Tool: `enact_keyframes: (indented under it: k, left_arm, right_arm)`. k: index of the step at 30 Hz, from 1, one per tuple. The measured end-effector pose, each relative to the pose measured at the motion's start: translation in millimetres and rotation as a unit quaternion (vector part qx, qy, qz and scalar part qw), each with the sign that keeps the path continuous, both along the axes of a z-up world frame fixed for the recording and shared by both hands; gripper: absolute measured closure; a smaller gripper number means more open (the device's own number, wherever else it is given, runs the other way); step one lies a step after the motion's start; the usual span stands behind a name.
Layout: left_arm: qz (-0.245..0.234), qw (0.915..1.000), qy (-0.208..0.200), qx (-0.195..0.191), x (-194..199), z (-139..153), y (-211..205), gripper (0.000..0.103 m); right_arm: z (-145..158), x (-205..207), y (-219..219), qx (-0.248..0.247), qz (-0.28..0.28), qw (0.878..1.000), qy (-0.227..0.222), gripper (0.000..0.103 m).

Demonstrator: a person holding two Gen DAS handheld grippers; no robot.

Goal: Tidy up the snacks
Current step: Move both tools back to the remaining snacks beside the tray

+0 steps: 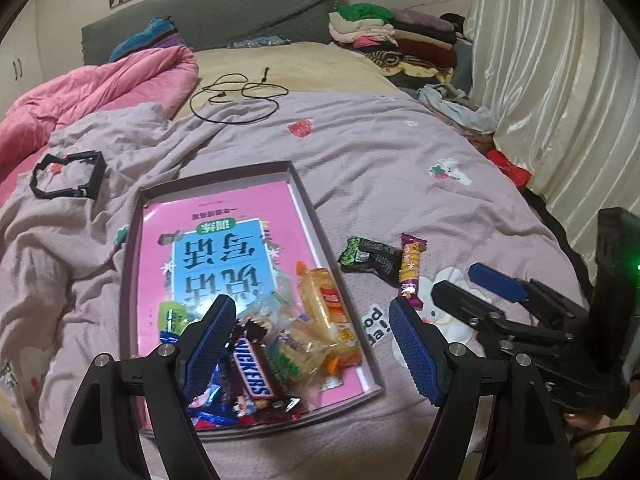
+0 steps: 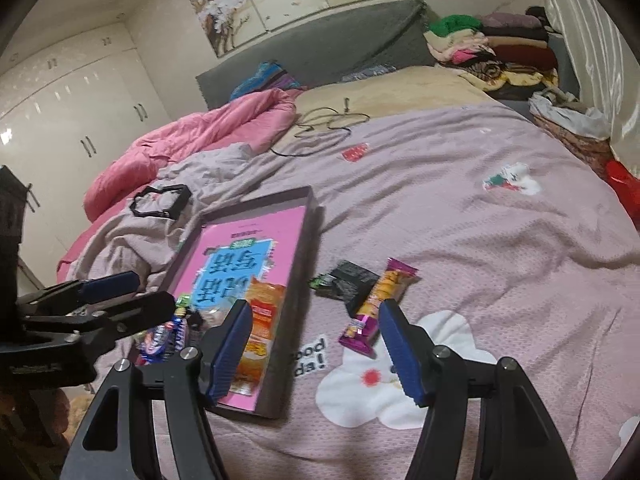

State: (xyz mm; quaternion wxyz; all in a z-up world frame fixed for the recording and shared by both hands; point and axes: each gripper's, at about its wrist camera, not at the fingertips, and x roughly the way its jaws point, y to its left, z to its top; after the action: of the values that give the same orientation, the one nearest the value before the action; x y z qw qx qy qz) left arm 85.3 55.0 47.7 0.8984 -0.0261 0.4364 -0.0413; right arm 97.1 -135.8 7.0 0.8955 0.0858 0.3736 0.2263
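Over the shallow box [image 1: 298, 184], left gripper [image 1: 312, 344] stands apart, empty; Snickers bar [image 1: 252, 368] lies inside among other snacks. Right wrist view: right gripper [image 2: 316, 352] apart, empty (purple biscuit pack [image 2: 376, 304] on bedspread [image 2: 500, 240] beside box).

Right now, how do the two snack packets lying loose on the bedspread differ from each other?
The purple packet is long and slim, with yellow biscuits pictured along it; the black packet is shorter, squarer and crumpled, with green print. The purple packet lies nearer the right hand-held gripper; the black packet lies nearer the tray. Both rest on the bedspread, outside the tray, side by side, ungripped.
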Motion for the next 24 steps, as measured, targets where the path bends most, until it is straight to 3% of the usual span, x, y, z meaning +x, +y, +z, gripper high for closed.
enact_keyframes:
  k: [11,24]
  left_arm:
    - [-0.039,0.9987,0.032,0.006,35,-21,-25,0.023]
    - [-0.081,0.9942,0.064,0.029,82,-41,-56,0.023]
  right_arm:
    - [-46,35,3,-0.035,-0.032,0.997,0.056,0.039]
    - [-66,55,7,-0.054,-0.030,0.996,0.060,0.074]
